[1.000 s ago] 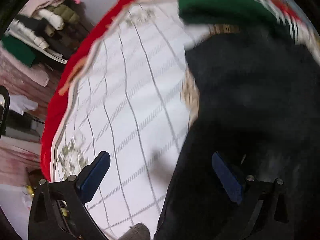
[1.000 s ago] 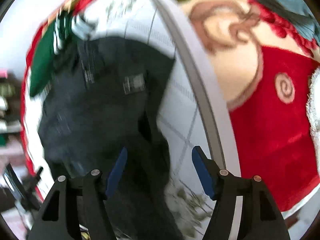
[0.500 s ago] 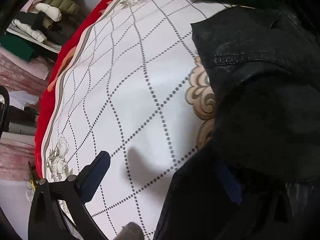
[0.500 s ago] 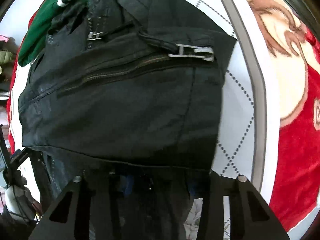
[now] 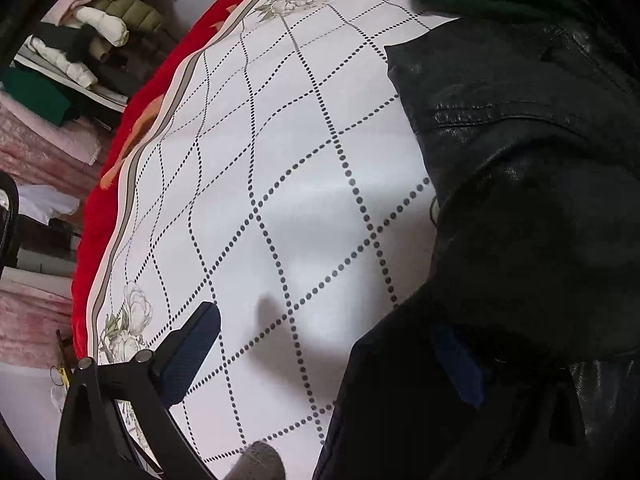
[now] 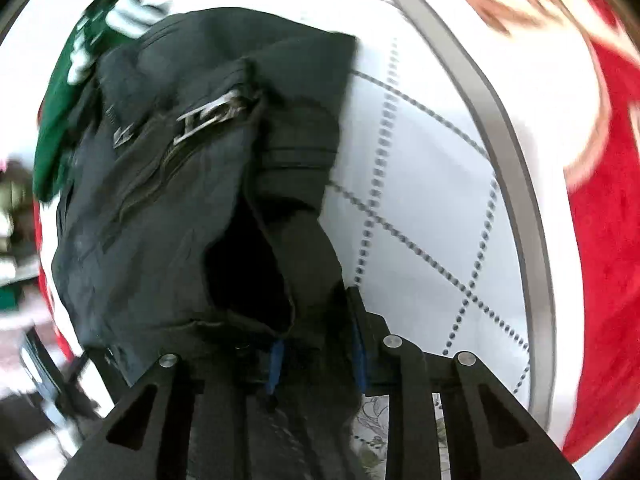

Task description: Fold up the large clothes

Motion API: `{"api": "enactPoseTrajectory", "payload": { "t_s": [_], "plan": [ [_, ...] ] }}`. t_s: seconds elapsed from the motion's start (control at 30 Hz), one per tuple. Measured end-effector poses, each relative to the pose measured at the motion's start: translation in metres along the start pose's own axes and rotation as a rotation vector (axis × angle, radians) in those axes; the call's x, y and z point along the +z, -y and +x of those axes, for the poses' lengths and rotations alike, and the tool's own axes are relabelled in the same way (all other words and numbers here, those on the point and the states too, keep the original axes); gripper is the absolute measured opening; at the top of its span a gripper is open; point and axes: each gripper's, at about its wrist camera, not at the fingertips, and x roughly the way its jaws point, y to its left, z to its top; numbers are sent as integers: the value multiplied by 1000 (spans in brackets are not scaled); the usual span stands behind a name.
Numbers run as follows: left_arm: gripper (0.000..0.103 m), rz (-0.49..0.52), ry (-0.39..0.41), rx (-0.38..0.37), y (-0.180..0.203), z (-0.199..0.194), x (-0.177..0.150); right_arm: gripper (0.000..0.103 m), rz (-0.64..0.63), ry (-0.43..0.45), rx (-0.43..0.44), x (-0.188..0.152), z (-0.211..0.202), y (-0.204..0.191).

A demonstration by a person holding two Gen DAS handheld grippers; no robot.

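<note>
Right tongs (image 6: 316,360) pinch the black jacket's (image 6: 180,208) edge, lifting it to fold over. Left tongs (image 5: 324,360) are spread, one finger under the jacket, readying a grip.

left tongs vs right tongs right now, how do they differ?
Left tongs stand wide open; right tongs are shut on the black jacket.
Left tongs hold nothing, one pad over the white sheet, the other at the jacket's edge.
Both have blue pads.

Two close views, shared jacket (image 5: 520,200)
</note>
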Motion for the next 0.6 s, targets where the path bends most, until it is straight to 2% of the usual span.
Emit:
{"api": "enactPoseTrajectory", "payload": {
  "t_s": [0.1,0.17,0.27,0.3,0.37,0.43,0.47,0.57,0.6],
  "plan": [
    [103,-6,-6,-3,-2,-7,0,29,-39,-23,-70,3,-2,-12],
    [103,0,-2,-10,-6,-14,-1,29,-25,-50,-77,1,-13,-14],
    [103,12,45,18,-10,-39,-11,29,-109,-45,-109,-14,-32,-20],
    [103,13,57,21,-11,-47,-15,29,-140,-52,-134,-20,-32,-18],
    [103,13,71,33,-10,-61,-23,29,-175,-93,-269,-31,-15,-2],
    [103,18,76,34,-6,-73,-32,29,-146,-143,-261,-34,6,23],
    [103,27,79,36,0,-81,-38,30,-140,-141,-249,-32,7,27],
    [103,54,108,65,19,-106,-53,30,-171,-151,-248,-29,-1,22],
    [103,63,117,83,30,-117,-61,34,-182,-155,-227,-26,-6,19]
  ]
}}
